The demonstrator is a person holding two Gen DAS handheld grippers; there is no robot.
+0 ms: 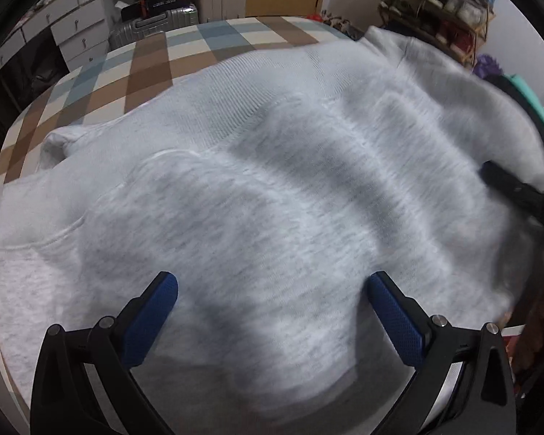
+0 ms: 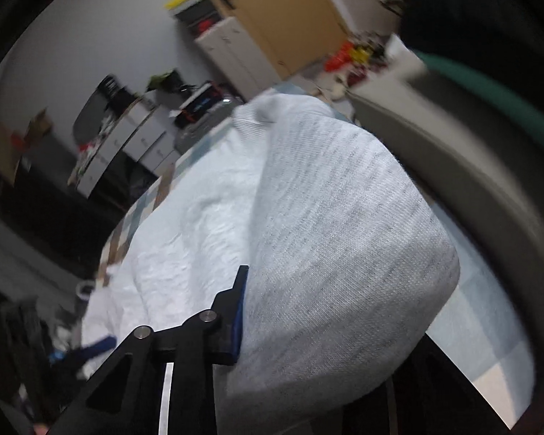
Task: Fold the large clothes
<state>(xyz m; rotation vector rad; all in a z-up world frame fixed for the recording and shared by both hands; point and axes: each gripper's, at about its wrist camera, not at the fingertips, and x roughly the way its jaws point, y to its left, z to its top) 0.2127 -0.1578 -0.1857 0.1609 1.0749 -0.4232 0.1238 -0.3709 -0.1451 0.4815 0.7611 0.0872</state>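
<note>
On the checked bed (image 1: 145, 61) our soft, heavy sweatshirt (image 1: 272, 181) flops; right gripper (image 2: 243, 311) clamps its fold, left gripper (image 1: 272, 311) gapes empty.

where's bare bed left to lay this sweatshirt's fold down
Free: the checkered bedcover beyond the grey sweatshirt, toward the suitcase and white drawers. Crowded: the sweatshirt fills the near side and the edge by the shoe rack.
</note>
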